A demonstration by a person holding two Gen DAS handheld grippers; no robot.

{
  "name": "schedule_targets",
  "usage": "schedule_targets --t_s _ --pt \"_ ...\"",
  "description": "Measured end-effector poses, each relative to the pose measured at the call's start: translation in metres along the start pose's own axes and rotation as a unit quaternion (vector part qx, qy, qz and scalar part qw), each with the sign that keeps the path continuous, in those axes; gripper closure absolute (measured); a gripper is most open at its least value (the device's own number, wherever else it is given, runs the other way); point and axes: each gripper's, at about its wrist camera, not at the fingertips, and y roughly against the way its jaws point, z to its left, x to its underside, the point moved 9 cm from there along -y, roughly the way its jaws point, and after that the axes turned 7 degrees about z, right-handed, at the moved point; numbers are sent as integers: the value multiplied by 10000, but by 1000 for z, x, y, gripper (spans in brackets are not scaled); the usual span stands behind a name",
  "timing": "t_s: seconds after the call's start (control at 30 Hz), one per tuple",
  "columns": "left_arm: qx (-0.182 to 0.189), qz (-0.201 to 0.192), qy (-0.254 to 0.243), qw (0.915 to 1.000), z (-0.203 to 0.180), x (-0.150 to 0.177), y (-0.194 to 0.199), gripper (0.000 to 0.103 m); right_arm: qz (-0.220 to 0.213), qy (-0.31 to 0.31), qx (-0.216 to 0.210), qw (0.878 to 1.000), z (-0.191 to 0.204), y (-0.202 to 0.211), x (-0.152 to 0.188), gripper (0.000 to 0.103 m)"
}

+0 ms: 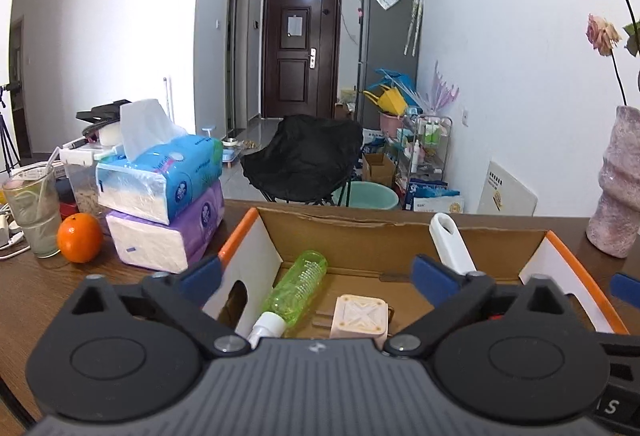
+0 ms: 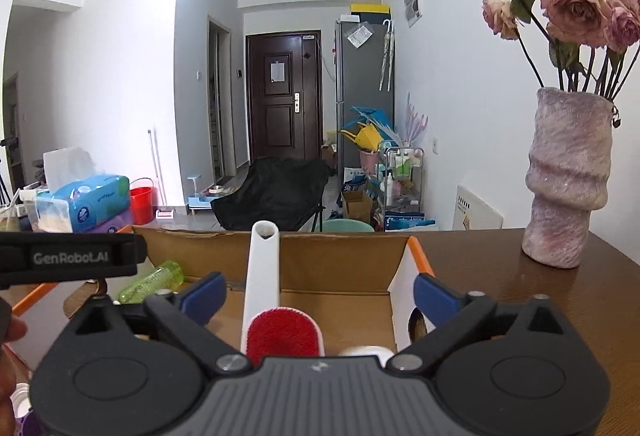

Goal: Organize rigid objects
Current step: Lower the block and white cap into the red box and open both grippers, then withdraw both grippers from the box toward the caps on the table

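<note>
Brown wooden desk (image 1: 32, 276) carries everything, reaching to the far edge in both wrist views. Cardboard box (image 1: 360, 236) with orange-edged flaps sits open at the middle of the desk, directly ahead of both claws.

Pink textured vase (image 2: 568, 180) with dried roses stands on the desk right of the box, apart from it. Two tissue packs, blue (image 1: 168, 172) stacked on purple (image 1: 168, 240), stand left of the box. Drinking glass (image 1: 32, 216) with a straw stands farther left, an orange (image 1: 79, 237) just beside it.

Inside the box: white lint brush (image 2: 262, 276) with a red pad leans handle-up against the far wall, toward the right side. Green transparent spray bottle (image 1: 298, 286) lies on the floor at the left, white cap toward the camera. Small pale square plug adapter (image 1: 360, 318) lies just right of the bottle.

Left claw (image 1: 318, 270): released, jaws wide, nothing between the pads, held above the bottle and adapter. Right claw (image 2: 318, 290): released, jaws wide; the brush stands in the gap, pads clear of it.
</note>
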Motion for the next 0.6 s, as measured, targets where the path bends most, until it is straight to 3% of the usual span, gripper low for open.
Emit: schedule_targets --t_s 0.6 --pt "-253 45 15 9997 9 4 1 0 -31 63 44 10000 -1 6 3 0"
